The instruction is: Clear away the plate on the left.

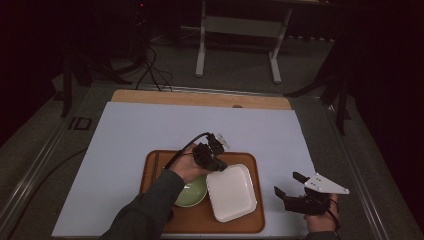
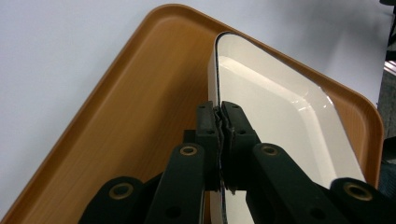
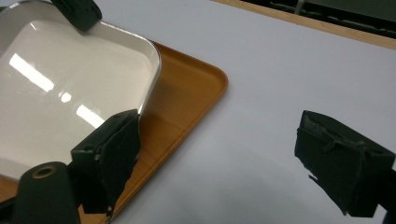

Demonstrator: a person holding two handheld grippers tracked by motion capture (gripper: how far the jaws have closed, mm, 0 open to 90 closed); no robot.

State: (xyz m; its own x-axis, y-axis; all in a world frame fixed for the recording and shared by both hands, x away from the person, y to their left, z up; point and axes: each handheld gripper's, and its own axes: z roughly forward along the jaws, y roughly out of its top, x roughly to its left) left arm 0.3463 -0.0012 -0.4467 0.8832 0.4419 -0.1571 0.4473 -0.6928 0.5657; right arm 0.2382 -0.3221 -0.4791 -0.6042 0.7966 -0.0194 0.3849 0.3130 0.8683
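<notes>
A white square plate (image 1: 231,192) lies tilted on the brown tray (image 1: 252,225), beside a green bowl (image 1: 192,192). My left gripper (image 1: 216,166) is shut on the plate's far-left rim; in the left gripper view the jaws pinch the thin edge of the plate (image 2: 275,102) above the tray (image 2: 140,107). My right gripper (image 1: 290,184) hovers open over the white mat to the right of the tray, with nothing between its fingers. In the right gripper view the plate (image 3: 60,88) and the tray's corner (image 3: 196,88) lie to the left of my right gripper (image 3: 233,154).
A white mat (image 1: 150,130) covers most of the wooden table (image 1: 200,97). A thin stick lies along the tray's left edge (image 1: 156,167). Beyond the table stand a white frame (image 1: 240,30) and cables on the floor (image 1: 150,70).
</notes>
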